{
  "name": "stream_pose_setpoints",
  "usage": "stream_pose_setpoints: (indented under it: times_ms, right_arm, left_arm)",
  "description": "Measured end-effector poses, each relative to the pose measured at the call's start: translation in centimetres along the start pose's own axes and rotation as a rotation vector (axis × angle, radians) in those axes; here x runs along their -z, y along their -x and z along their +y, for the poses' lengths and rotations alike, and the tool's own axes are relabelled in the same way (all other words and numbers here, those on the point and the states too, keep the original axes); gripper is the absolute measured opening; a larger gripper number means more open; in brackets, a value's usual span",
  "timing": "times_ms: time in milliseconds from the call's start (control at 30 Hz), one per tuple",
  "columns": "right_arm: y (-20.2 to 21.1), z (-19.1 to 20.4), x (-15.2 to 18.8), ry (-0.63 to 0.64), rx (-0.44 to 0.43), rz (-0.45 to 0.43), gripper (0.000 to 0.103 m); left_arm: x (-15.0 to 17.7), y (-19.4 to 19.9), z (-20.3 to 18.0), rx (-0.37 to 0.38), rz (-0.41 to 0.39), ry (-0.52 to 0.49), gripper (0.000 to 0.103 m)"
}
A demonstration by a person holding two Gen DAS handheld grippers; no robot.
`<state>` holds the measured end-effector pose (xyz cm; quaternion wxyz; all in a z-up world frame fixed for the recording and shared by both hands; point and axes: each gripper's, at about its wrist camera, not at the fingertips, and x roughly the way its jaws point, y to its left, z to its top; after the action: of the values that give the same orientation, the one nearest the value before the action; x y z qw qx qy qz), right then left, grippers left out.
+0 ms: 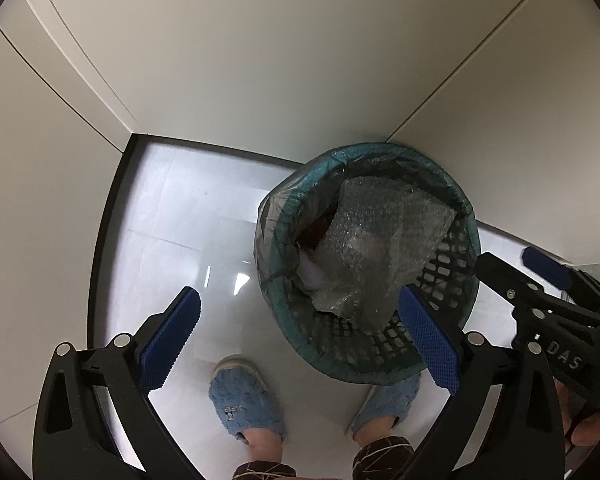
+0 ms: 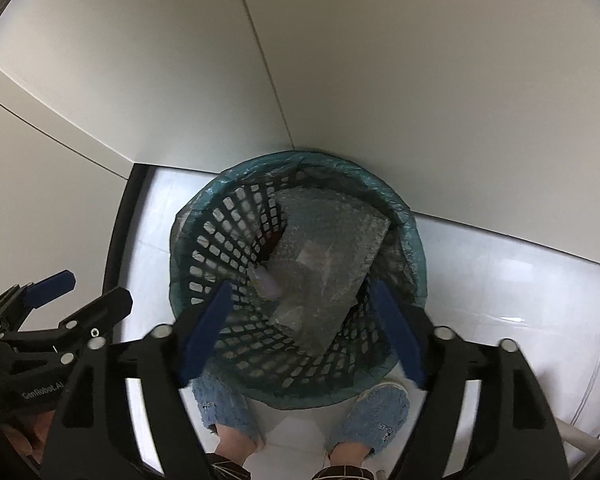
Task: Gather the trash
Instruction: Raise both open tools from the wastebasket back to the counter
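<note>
A black lattice waste basket (image 1: 440, 272) (image 2: 228, 240) lined with a teal bag stands on the floor in a wall corner. Inside it lies a sheet of crumpled bubble wrap (image 1: 376, 240) (image 2: 320, 256), with a small pale lilac item (image 1: 314, 272) (image 2: 266, 284) beside it. My right gripper (image 2: 302, 332) (image 1: 516, 260) hangs over the basket's mouth, pointing down. Its jaws are open and nothing is between them. My left gripper (image 1: 300, 340) (image 2: 88, 292) is to the basket's left over the floor, also open and holding nothing.
A person's feet in blue fuzzy slippers (image 1: 244, 396) (image 2: 376, 412) stand just in front of the basket. White walls close in behind it, with a dark baseboard (image 1: 112, 208) on the left. The floor (image 1: 188, 216) is glossy white tile.
</note>
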<state>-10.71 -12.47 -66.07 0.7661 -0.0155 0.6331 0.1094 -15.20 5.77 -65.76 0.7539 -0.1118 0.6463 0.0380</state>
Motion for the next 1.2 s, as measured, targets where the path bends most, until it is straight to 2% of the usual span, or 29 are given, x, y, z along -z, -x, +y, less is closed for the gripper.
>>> stream_pose_setpoints:
  times_ms: [267, 567, 867, 1000, 1200]
  right_arm:
    - [1.3, -0.4, 0.5, -0.011, 0.025, -0.022, 0.089]
    - [6.5, -0.4, 1.0, -0.007, 0.066, -0.024, 0.093]
    - [14.5, 0.8, 0.5, -0.025, 0.068, -0.040, 0.095]
    - [19.2, 1.4, 0.0, -0.017, 0.065, -0.075, 0.095]
    - [26.1, 2.0, -0.9, -0.025, 0.105, -0.113, 0.095]
  left_arm:
    - [0.7, -0.3, 0.0, -0.021, 0.035, -0.021, 0.097]
    - [0.9, 4.2, -0.4, -0.034, 0.032, -0.020, 0.097]
    - [0.7, 12.3, -1.2, -0.011, 0.009, -0.029, 0.097]
    - [0.1, 16.6, -1.7, -0.007, -0.006, -0.047, 0.097]
    - [-1.7, 23.5, -1.9, 0.009, -0.042, -0.077, 0.097]
